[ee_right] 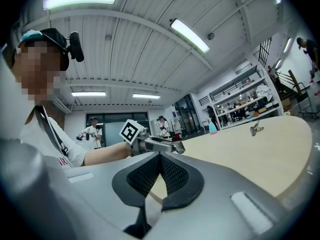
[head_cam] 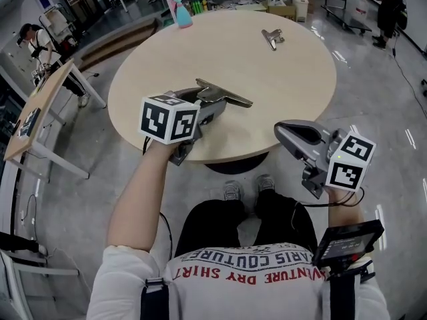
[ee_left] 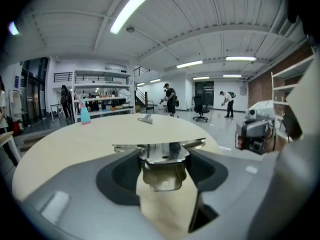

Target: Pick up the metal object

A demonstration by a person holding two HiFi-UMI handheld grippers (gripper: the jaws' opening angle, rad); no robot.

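Grasp made: the left gripper [head_cam: 205, 110] has its jaws partly closed on the metal object [head_cam: 224, 95], at the near edge of the table [head_cam: 293, 92]. The right gripper [head_cam: 283, 133], jaws together and empty, hangs off that edge. Left to do, apparently: lifting the object clear.

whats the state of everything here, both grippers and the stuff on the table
left gripper: shut on the metal object
metal object: clamped between the left gripper's pads, flat bar sticking out past them
right gripper: shut, empty, held off the near edge of the table
metal clip: lying on the table's far side, untouched
spray bottle: upright at the far edge
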